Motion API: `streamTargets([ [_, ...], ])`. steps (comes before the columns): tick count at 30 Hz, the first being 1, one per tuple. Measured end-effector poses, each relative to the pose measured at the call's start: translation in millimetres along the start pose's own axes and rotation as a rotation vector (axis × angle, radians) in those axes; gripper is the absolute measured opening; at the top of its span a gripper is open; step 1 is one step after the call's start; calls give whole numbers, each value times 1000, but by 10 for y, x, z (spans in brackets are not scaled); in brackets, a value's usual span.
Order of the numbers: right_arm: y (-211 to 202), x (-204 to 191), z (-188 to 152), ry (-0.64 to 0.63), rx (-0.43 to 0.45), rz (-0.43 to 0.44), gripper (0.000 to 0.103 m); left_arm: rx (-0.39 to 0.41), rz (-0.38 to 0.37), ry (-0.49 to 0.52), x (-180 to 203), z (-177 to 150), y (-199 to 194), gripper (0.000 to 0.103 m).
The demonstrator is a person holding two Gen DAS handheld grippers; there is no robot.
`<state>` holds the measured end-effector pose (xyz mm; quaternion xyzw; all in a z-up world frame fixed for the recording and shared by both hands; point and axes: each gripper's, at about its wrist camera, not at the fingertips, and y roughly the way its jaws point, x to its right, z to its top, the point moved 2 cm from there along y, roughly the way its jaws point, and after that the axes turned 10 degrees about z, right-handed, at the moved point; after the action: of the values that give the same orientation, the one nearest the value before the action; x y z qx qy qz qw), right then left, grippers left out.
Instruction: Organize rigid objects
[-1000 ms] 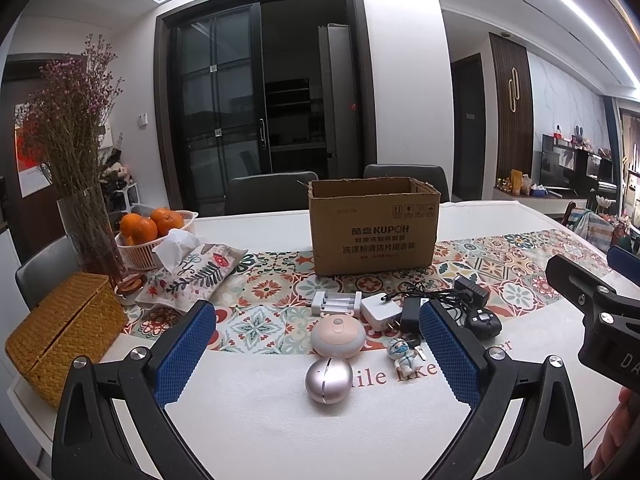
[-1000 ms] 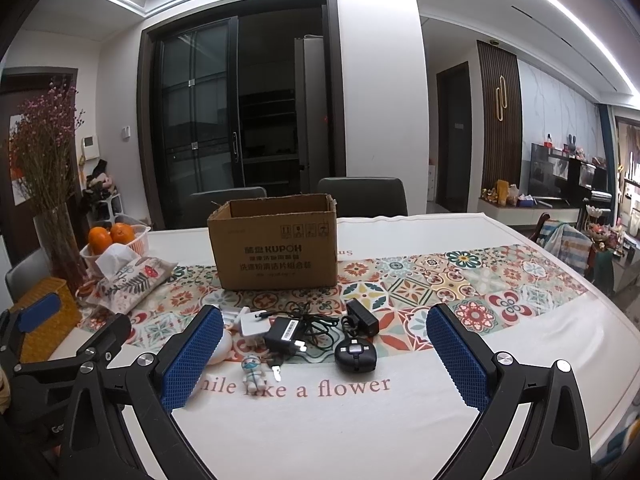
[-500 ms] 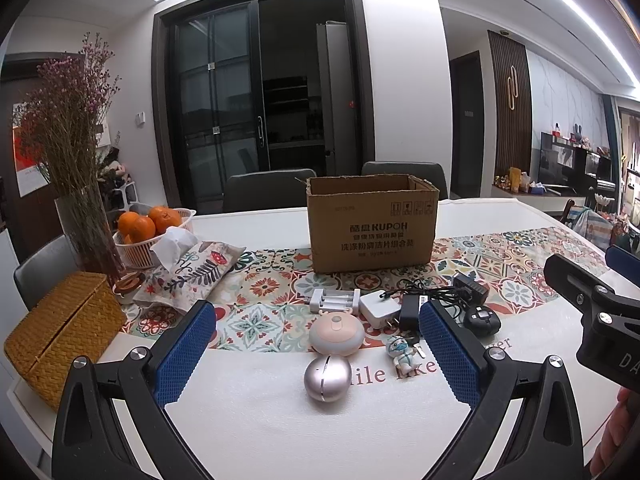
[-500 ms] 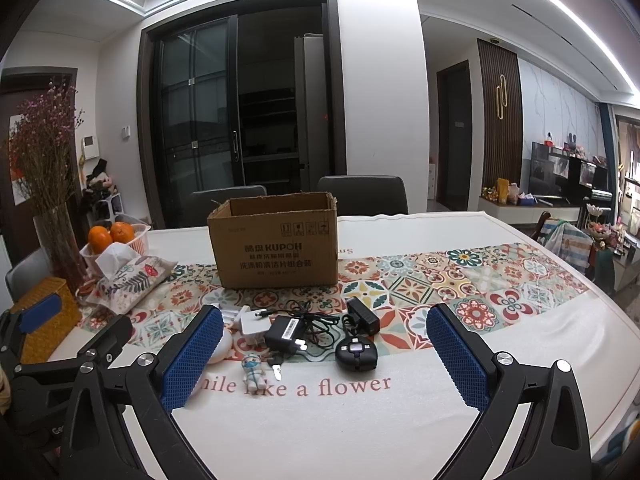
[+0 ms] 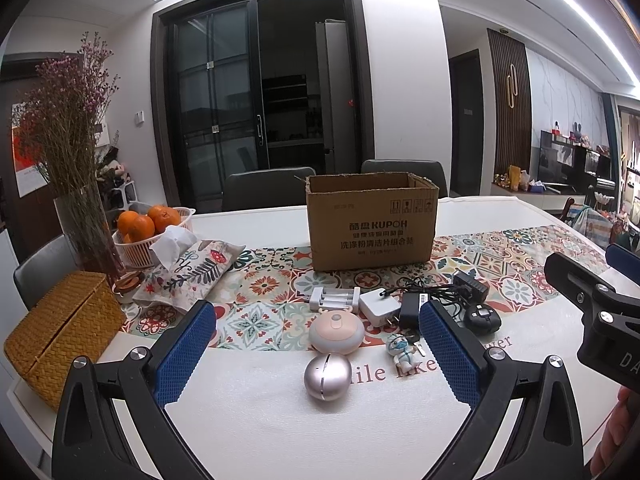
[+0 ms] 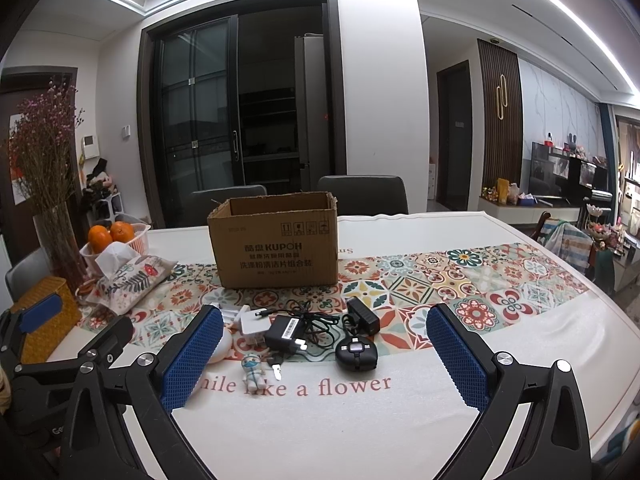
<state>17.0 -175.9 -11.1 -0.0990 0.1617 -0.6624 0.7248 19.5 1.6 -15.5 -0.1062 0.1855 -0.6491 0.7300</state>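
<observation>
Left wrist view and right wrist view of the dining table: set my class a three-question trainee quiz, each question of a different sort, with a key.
1. True or false: the left tongs are shut on the silver egg-shaped gadget.
2. Multiple choice: where does the cardboard box stand relative to the small gadgets? A) nearer the camera B) behind them, top open C) tipped on its side
3. Fill in: the little masked figurine lies beside a ____.

Key
1. False: both pads stand wide apart, and the gadget lies on the table between them, untouched.
2. B
3. key; the right tongs hover open above that cluster.
</observation>
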Motion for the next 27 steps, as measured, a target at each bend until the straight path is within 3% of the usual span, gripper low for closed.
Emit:
streamTargets([
  [22,13,-5,-20,2,-4,2,103,0,1,2,-7,1,17,103],
  [27,28,-11,-33,1,-7,1,103,-33,3,23,-4,-46,104,103],
])
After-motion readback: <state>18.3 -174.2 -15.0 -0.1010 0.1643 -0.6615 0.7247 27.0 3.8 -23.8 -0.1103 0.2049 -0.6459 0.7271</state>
